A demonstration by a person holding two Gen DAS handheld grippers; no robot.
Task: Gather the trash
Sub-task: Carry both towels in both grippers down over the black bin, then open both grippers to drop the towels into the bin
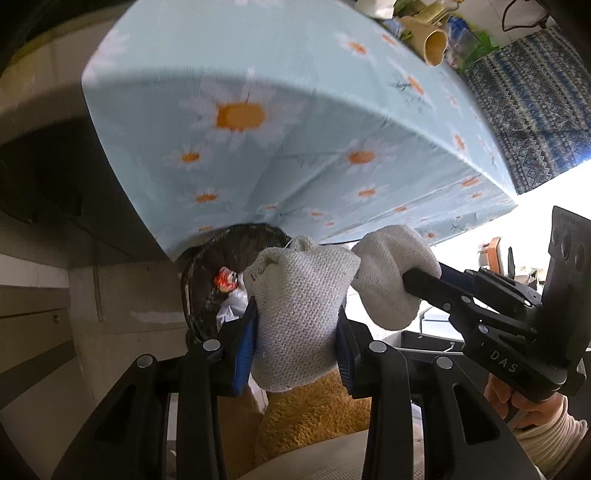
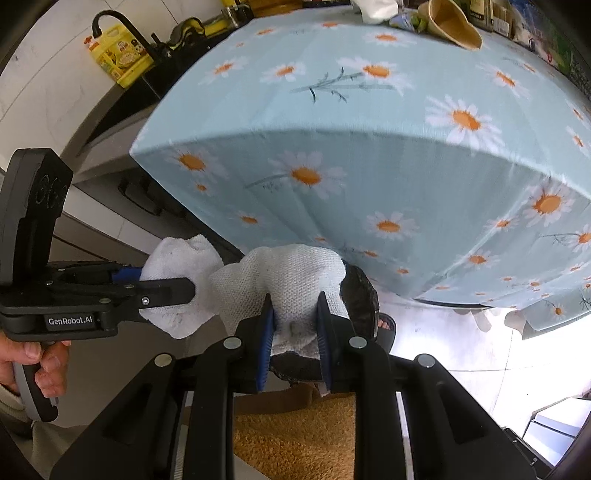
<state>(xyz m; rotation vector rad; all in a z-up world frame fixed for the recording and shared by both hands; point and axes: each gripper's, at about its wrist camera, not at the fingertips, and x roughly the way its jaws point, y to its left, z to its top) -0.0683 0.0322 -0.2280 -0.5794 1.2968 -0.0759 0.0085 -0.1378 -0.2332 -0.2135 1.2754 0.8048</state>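
My left gripper (image 1: 297, 332) is shut on a crumpled white woven cloth (image 1: 299, 295). My right gripper (image 2: 293, 325) is shut on a second white cloth (image 2: 291, 277). Each gripper shows in the other's view, the right gripper (image 1: 406, 275) with its cloth (image 1: 391, 266), and the left gripper (image 2: 192, 290) with its cloth (image 2: 181, 266). Both cloths hang over a black-lined trash bin (image 1: 207, 273) that stands below the table edge; it also shows in the right wrist view (image 2: 360, 295). The bin holds red and white wrappers (image 1: 226, 280).
A table under a light blue daisy cloth (image 2: 369, 129) fills the view above the bin. A tan paper cup (image 2: 454, 26) and packets lie at its far side. A yellow oil bottle (image 2: 118, 55) stands on a counter at left. An orange mat (image 2: 295, 435) lies below.
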